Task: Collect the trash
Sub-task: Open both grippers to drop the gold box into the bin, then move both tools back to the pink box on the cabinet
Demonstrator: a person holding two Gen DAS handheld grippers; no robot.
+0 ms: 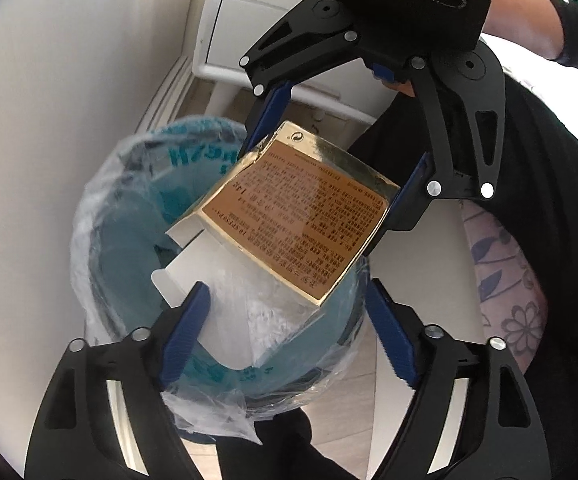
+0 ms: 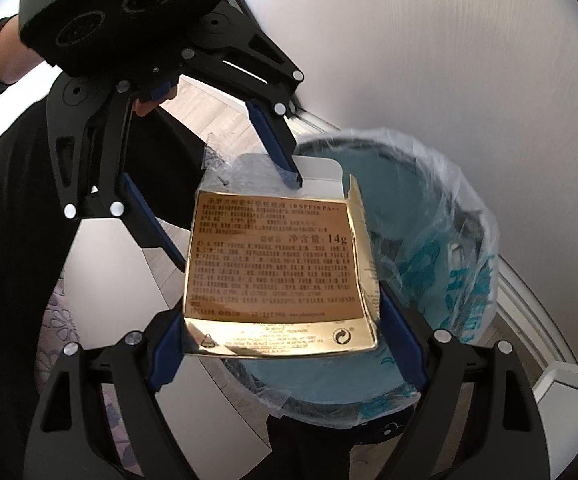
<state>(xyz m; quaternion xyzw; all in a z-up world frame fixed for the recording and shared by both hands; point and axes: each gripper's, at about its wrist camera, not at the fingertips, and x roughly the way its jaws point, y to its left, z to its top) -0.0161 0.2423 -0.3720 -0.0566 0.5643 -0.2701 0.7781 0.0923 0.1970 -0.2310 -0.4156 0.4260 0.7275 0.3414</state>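
Gold carton held over a lined bin

A flat, glossy gold cardboard box (image 2: 277,272) with a brown printed label and an open white flap sits clamped across its width in the right gripper (image 2: 281,340), above a round teal bin (image 1: 129,248) lined with crinkled clear plastic. The left gripper (image 1: 285,336), jaws spread, grips nothing. White wall and cabinet (image 1: 249,28) stand behind.
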